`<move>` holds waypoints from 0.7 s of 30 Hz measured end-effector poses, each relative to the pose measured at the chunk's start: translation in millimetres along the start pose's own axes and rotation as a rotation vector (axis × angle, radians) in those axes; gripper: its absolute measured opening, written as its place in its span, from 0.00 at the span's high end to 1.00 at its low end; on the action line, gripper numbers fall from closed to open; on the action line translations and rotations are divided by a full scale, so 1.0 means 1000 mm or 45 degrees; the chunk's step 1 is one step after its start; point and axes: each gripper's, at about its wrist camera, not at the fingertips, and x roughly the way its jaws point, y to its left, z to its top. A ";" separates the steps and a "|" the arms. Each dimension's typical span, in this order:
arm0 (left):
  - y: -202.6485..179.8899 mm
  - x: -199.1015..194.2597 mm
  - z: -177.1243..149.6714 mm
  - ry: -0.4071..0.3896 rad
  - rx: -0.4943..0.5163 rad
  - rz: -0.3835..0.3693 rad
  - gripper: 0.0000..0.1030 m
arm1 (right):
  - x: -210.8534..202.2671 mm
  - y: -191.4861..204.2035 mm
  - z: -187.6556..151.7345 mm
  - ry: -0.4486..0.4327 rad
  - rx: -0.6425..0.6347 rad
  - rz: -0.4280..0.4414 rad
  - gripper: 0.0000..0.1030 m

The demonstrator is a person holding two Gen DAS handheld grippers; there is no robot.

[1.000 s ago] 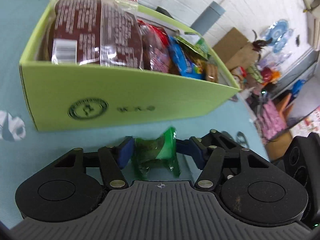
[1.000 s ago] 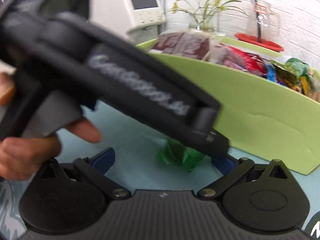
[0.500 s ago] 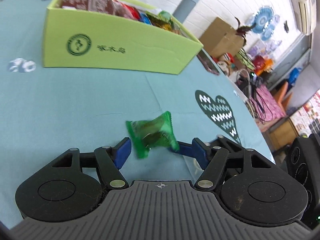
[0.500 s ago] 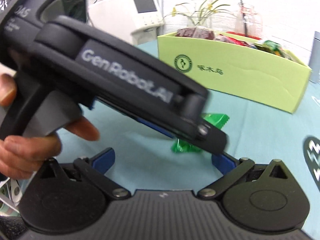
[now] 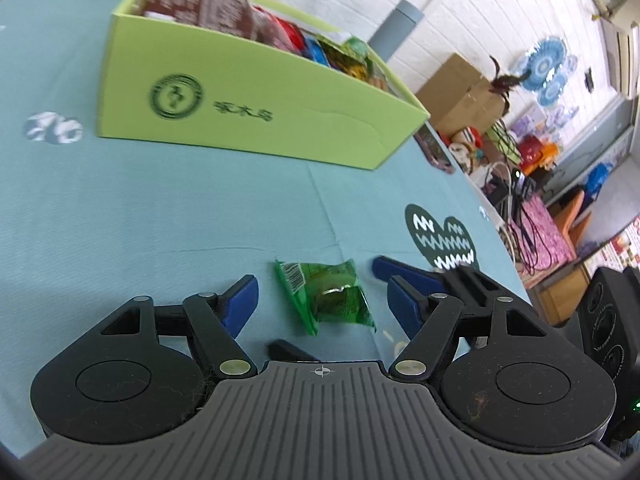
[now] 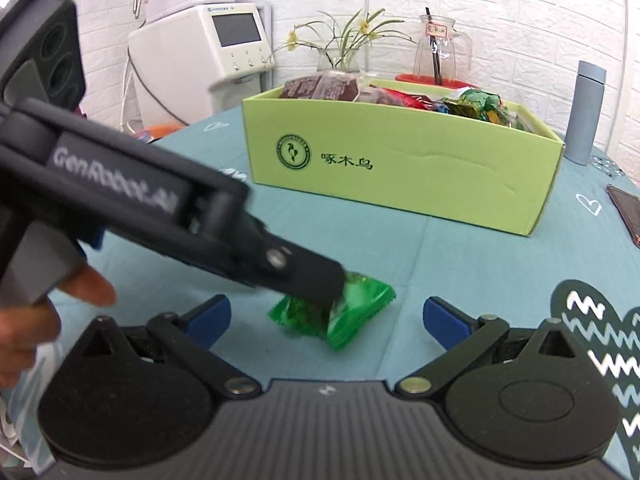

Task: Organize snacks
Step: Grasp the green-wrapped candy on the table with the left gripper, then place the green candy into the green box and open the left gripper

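Observation:
A small green snack packet (image 5: 326, 298) lies on the teal tablecloth between the fingers of my left gripper (image 5: 322, 294), which is open and not touching it. It also shows in the right wrist view (image 6: 348, 310), partly hidden by the left gripper's body (image 6: 160, 216). My right gripper (image 6: 326, 316) is open and empty, just in front of the packet. The lime green box (image 5: 256, 104) full of snacks stands farther back; it also shows in the right wrist view (image 6: 400, 160).
A grey bottle (image 6: 586, 112) stands right of the box. A glass pitcher (image 6: 440, 52), a flower vase (image 6: 338, 58) and a white machine (image 6: 200, 56) stand behind it. A phone (image 6: 626, 212) lies at the table's right edge. A dark heart print (image 5: 442, 240) marks the cloth.
The left gripper pulled back from the box, opened and let go of the green packet, which now lies on the cloth. The right gripper backed away too and stays open.

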 end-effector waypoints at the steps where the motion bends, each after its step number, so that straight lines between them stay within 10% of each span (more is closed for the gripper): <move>1: -0.001 0.004 0.000 -0.006 0.020 -0.002 0.58 | 0.003 -0.004 0.000 0.017 0.001 0.006 0.24; 5: -0.005 0.008 0.000 0.006 0.071 0.006 0.74 | 0.004 -0.005 0.000 0.027 -0.002 0.011 0.51; 21: -0.047 -0.016 0.138 -0.304 0.212 0.056 0.73 | 0.015 -0.049 0.127 -0.238 -0.109 -0.029 0.47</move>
